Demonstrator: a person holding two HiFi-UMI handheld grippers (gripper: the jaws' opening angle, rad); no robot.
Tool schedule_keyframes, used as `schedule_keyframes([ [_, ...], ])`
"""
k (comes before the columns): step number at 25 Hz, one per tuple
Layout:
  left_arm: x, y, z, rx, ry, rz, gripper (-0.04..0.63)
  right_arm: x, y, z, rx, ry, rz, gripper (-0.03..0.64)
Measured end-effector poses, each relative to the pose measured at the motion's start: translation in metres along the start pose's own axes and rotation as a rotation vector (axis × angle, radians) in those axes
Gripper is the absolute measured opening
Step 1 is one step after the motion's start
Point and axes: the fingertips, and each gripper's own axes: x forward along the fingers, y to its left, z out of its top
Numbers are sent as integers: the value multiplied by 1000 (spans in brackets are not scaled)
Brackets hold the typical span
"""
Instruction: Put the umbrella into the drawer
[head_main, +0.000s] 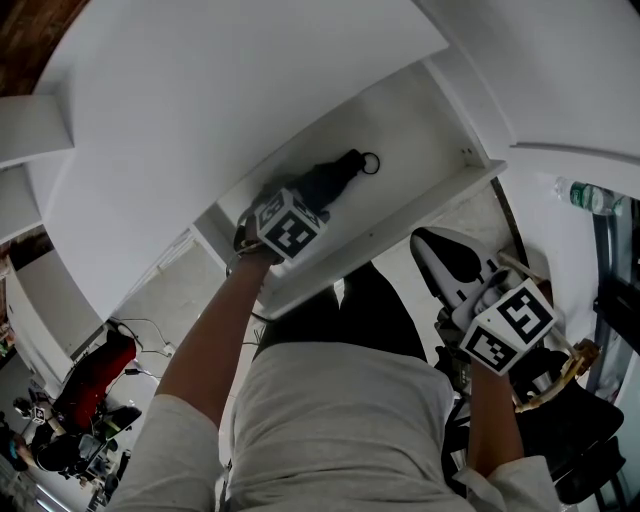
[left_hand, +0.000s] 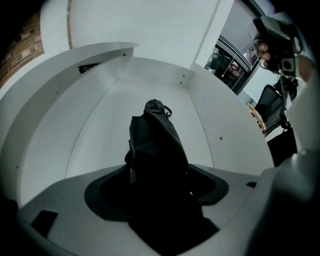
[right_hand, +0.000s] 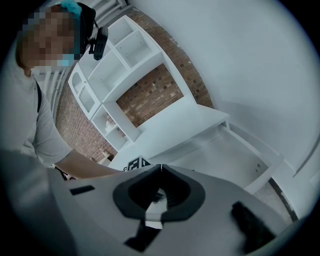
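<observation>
Jaws of your right gripper (right_hand: 160, 167) together, tips touching, nothing between them; you hold it near your body, outside drawer (left_hand: 100, 125). Your left gripper (left_hand: 157, 192) is down inside open drawer, jaws wide. Folded black umbrella (left_hand: 155, 145) lies on drawer floor between those jaws, gap on each side, pads not pressing it. Umbrella end with wrist loop (head_main: 370, 163) points away from you, toward drawer back wall. White desk (head_main: 200, 100) top sits over drawer, beyond.
</observation>
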Motion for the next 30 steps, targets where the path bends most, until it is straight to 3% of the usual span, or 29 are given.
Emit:
schedule_keyframes([
  [30,-37,-6,0,-42,-65,56,336,-14,30,11,-62,-30,30,28],
])
